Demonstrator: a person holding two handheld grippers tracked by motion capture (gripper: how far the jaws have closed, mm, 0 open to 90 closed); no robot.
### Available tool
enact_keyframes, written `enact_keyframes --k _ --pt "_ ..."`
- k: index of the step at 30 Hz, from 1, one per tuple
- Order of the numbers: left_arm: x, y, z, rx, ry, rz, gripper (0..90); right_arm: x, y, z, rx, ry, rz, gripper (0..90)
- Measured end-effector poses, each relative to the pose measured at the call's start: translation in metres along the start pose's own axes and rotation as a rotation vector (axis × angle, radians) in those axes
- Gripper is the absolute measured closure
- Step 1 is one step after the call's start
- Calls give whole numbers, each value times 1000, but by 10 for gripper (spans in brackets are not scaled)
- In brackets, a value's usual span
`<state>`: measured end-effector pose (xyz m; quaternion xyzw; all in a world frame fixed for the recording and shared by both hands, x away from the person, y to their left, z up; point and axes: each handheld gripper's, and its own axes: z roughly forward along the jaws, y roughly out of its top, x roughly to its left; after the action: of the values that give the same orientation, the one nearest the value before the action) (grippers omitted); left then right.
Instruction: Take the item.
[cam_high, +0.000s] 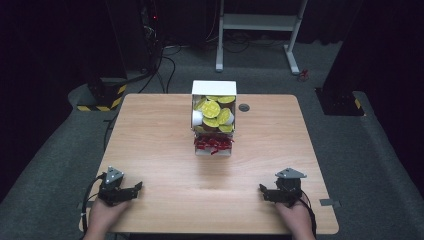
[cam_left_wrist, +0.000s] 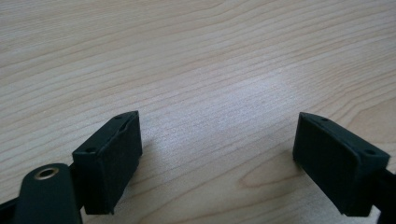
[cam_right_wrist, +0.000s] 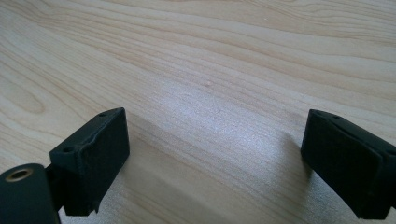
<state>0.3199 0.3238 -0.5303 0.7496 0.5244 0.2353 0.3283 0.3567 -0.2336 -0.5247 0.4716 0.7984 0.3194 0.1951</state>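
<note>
So with both our tools, left (cam_high: 136, 188) and right (cam_high: 263, 190), wide open and empty on the bench (cam_high: 165, 150), the box (cam_high: 214, 118) of pods (far side) may tip if nudged.

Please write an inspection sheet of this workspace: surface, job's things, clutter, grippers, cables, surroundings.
Surface: wooden table, bare in front of both grippers.
Job's things: white box at the far middle, holding yellow-lidded cups; red items in its near part.
Clutter: small dark round disc beside the box.
Grippers: left hand-held gripper and right hand-held gripper rest near the front edge, jaws wide open, nothing between them.
Cables: black cables on the floor behind the table.
Surroundings: grey carpet, white frame, dark background.
</note>
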Motion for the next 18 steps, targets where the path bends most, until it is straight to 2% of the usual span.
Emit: enact_keyframes --k 5,9,14,18 --pt "0 0 -2 9 -2 -4 191 0 0 0 -1 -1 0 79" --pt "-2 1 -5 17 18 -5 209 0 1 0 -1 -1 1 79" --pt "-4 8 -18 -38 -6 -39 217 0 1 1 1 4 1 79" --pt "-10 17 -24 -58 -3 -22 223 0 1 1 2 4 0 79"
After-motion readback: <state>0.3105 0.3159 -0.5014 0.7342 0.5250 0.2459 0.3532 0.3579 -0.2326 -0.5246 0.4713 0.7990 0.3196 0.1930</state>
